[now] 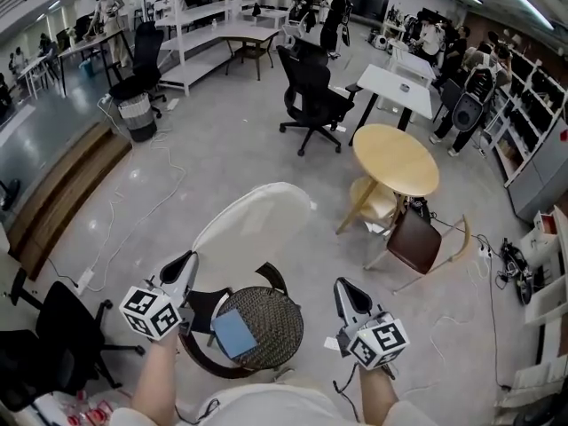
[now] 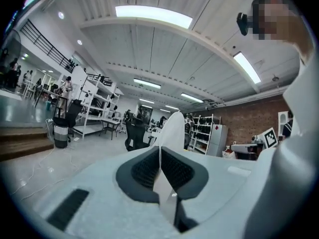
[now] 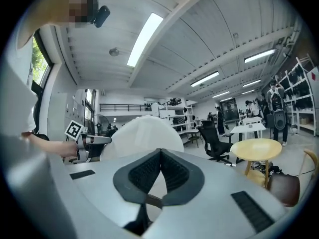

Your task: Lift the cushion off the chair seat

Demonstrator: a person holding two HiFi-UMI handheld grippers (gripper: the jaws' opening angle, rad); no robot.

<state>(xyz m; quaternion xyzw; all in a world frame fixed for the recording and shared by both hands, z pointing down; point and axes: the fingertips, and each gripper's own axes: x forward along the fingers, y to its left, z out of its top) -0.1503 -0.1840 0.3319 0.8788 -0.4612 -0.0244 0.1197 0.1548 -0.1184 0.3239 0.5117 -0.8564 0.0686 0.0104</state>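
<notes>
A white cushion (image 1: 253,224) hangs in the air above the chair, tilted up toward the far right. My left gripper (image 1: 188,264) is shut on its near-left edge. In the left gripper view the thin white edge sits pinched between the pads (image 2: 172,171) and the cushion (image 2: 173,128) rises beyond the left gripper (image 2: 160,151). Below is the dark-framed chair with its woven round seat (image 1: 275,322), and a flat blue thing (image 1: 233,333) lies on it. My right gripper (image 1: 344,287) is shut, off to the right and apart from the cushion. In the right gripper view the cushion (image 3: 142,133) shows beyond the right gripper (image 3: 160,153).
A round wooden table (image 1: 397,160) and a brown chair (image 1: 414,240) stand to the right. A black office chair (image 1: 311,105) is further off, another black chair (image 1: 62,327) at lower left. Cables (image 1: 133,211) trail over the grey floor. People work at benches in the background.
</notes>
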